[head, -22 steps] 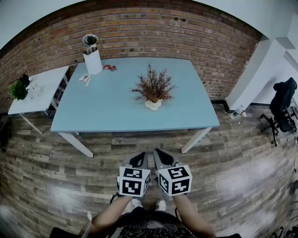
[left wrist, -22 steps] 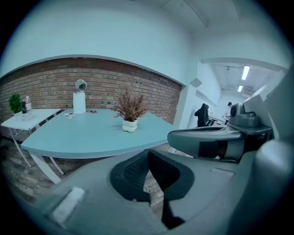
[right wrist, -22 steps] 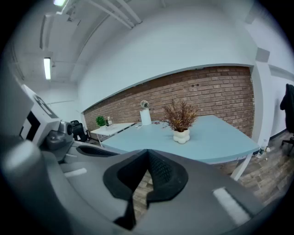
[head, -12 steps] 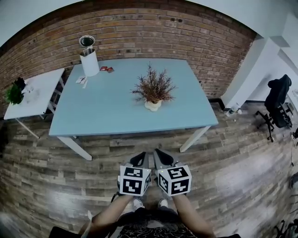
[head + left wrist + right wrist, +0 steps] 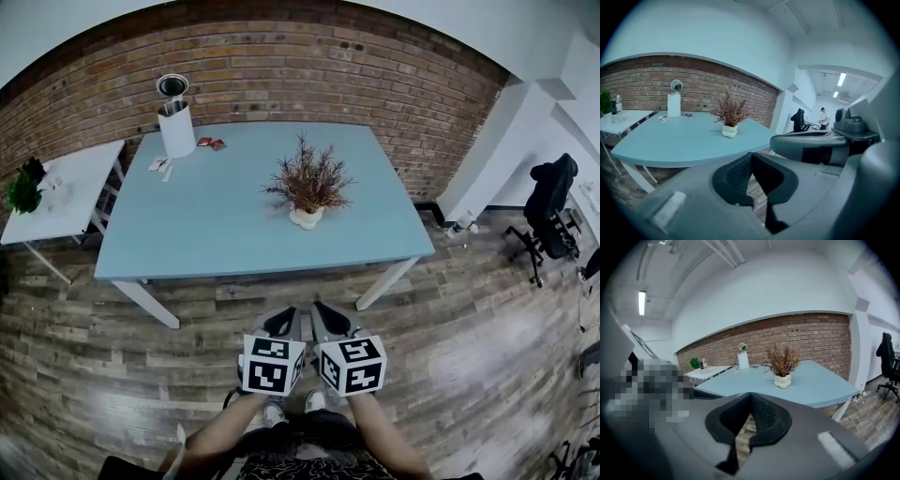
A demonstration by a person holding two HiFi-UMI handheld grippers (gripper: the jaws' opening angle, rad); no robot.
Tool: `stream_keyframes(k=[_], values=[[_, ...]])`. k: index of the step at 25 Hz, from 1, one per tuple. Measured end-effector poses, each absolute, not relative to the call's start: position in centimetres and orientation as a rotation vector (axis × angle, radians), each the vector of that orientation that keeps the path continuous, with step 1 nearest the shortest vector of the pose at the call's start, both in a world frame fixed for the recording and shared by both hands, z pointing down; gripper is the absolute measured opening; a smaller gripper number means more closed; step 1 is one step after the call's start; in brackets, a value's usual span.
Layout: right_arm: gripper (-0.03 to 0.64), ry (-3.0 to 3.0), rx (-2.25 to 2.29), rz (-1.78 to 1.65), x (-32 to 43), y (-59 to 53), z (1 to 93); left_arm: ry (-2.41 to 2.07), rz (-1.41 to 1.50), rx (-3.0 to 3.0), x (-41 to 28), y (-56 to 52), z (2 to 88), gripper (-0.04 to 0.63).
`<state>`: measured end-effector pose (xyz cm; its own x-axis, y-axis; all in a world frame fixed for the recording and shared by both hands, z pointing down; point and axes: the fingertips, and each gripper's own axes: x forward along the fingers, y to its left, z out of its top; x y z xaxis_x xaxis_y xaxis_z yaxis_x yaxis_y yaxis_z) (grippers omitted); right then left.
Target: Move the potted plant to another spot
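The left gripper and right gripper were clenched empty, short of the table. The plant partly hid its pot.

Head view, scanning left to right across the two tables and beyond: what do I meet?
Small green plant → white canister → red packets → potted plant → black office chair.

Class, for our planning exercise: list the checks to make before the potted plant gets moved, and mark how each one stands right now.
1. Potted plant upright on blue table: ok.
2. Left gripper open for grasping: not ok, shut, empty.
3. Right gripper open: not ok, shut, empty.
4. Grippers at the plant: not ok, both over the floor, short of the table.
5. Bare tabletop for a new spot: ok.
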<state>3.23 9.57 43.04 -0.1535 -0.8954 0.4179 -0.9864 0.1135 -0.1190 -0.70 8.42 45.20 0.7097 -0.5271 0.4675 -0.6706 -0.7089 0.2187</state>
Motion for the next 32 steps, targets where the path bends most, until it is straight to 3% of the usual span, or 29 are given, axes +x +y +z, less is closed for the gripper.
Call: stream_keyframes(k=[32], values=[[0.006,-2.152,1.872,0.632,8.4,-0.7,45.6,-0.966,0.624,2.530,2.6,-1.6,47.0,0.000]])
